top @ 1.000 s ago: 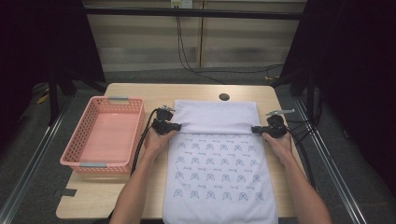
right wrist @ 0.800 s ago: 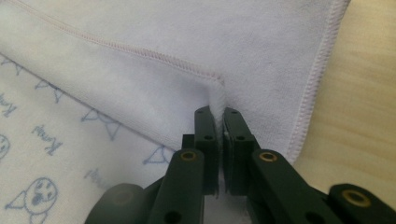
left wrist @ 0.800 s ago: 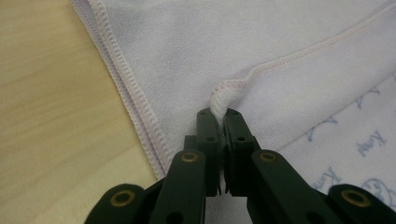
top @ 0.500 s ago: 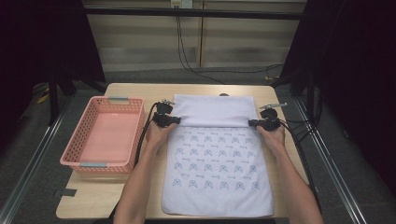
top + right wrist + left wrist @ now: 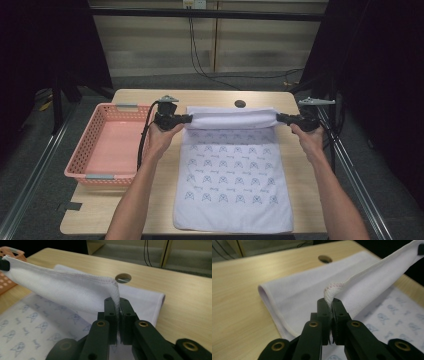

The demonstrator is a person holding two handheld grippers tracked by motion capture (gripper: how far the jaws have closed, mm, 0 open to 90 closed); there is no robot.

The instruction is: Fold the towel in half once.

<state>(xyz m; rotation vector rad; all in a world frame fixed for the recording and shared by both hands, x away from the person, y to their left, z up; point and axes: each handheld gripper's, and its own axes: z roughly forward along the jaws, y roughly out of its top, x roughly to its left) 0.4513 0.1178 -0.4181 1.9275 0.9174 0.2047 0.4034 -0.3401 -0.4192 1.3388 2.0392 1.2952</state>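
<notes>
This looks like a lab or test bay set up for recording — not a home. A pale wooden table with rounded corners (image 5: 150, 210) and a round cable hole (image 5: 240, 104) stands on grey carpeted floor (image 5: 30, 170), hemmed by black curtains (image 5: 45, 45) on both sides. Metal floor rails (image 5: 35, 170) run alongside, and loose black cables (image 5: 200, 55) trail before a plain beige panelled wall (image 5: 150, 45).

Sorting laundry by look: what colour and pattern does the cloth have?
The cloth is white with rows of small blue-grey motifs; its lifted underside is plain. Clearest in the high view.
</notes>
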